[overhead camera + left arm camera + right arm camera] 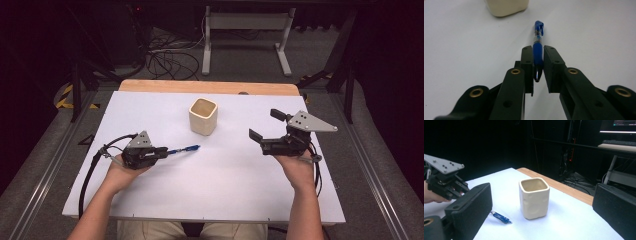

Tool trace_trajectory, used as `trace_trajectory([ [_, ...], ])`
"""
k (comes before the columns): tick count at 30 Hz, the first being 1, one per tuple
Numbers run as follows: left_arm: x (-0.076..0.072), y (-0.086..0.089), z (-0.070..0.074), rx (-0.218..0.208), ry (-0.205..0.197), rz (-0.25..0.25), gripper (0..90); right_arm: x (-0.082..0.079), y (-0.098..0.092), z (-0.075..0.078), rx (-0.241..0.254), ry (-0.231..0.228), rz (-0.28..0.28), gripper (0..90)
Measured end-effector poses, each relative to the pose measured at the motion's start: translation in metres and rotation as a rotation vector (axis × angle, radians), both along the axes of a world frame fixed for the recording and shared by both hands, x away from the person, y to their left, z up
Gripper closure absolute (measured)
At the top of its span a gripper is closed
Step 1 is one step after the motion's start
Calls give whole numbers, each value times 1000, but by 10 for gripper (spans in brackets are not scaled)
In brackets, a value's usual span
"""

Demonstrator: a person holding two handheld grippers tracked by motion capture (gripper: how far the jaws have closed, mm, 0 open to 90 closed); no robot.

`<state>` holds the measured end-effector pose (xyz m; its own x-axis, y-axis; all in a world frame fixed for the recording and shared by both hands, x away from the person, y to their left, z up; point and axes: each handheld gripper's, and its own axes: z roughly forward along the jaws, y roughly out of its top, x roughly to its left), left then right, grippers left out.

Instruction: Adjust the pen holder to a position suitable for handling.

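Risk, judged: left gripper (165, 151) clenched on blue plastic click pen (538, 47) near its tip end; long clip end stuck out far past jaws, so pen could pivot or slip on lift, or strike rim of cream square ceramic cup (203, 116).

Pen lay low over white table sheet (150, 190), near-left of cup.

Right gripper (541, 207) released, jaws wide, nothing between.

Count: one table sheet, two grippers, one cup, one pen.
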<state>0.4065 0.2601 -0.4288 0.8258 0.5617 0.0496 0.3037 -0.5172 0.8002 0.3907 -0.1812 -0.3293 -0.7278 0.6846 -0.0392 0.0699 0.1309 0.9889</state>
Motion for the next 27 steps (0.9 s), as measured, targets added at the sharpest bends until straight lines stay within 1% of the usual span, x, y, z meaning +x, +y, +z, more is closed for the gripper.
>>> trace_trajectory([
  [3, -3, -2, 4, -20, -17, -3, 796, 0, 2, 0, -6, -5, 3, 36],
  [6, -5, -3, 8, -37, -29, -7, 796, 0, 4, -1, -28, -9, 2, 44],
  [7, -6, -4, 10, -41, -36, -9, 796, 0, 4, -1, -28, -9, 2, 44],
  [10, -8, -5, 13, -61, -45, -14, 797, 0, 6, -2, -38, -18, 3, 57],
  [12, -9, -6, 16, -78, -56, -17, 797, 0, 6, -2, -40, -19, 3, 62],
  [15, -12, -8, 20, -108, -62, -25, 798, 0, 8, -3, -54, -25, 7, 75],
  [20, -17, -11, 27, -150, -79, -39, 798, 2, 12, -6, -84, -31, 21, 127],
  [22, -19, -13, 29, -168, -88, -38, 798, 3, 16, -8, -99, -33, 32, 160],
  [23, -19, -13, 30, -172, -98, -37, 798, 3, 16, -8, -99, -33, 32, 160],
  [27, -22, -14, 34, -202, -112, -30, 798, 3, 24, -11, -117, -30, 51, 197],
])
